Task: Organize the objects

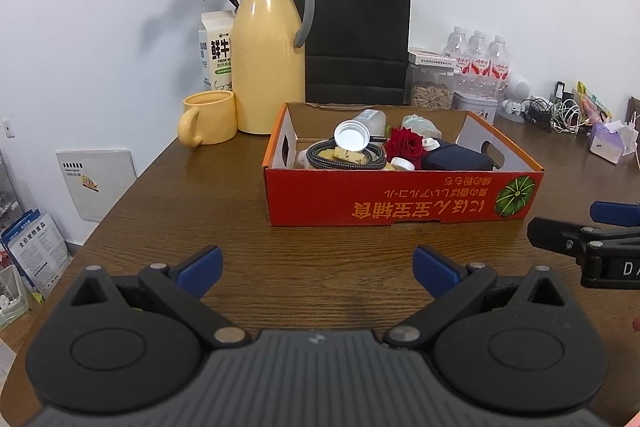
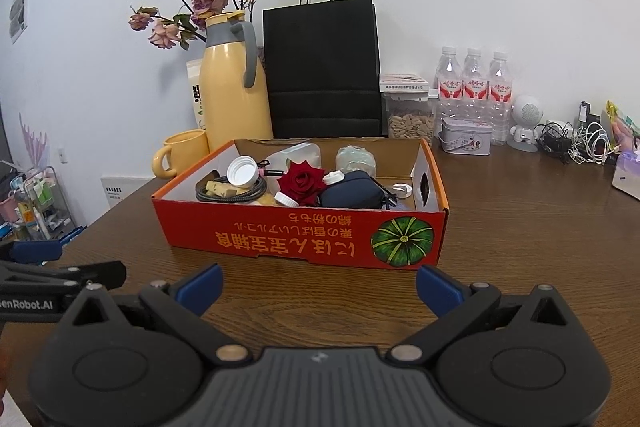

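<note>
An orange cardboard box (image 1: 400, 201) (image 2: 304, 233) stands on the brown wooden table, holding a red rose (image 1: 406, 143) (image 2: 301, 181), a clear bottle with a white cap (image 1: 352, 135) (image 2: 242, 171), a coiled cable (image 1: 344, 163), a dark blue pouch (image 1: 460, 157) (image 2: 352, 191) and small white caps. My left gripper (image 1: 318, 269) hovers open over bare table in front of the box, with nothing between its blue fingertips. My right gripper (image 2: 318, 287) is open too, just short of the box's front wall. Each gripper shows at the edge of the other's view.
Behind the box stand a yellow thermos jug (image 1: 268, 59) (image 2: 234, 91), a yellow mug (image 1: 208, 119), a milk carton (image 1: 216, 47), dried roses, a black paper bag (image 1: 358, 35) (image 2: 322, 67), a seed jar, a tin, water bottles (image 2: 474, 87) and tangled chargers (image 2: 576, 143).
</note>
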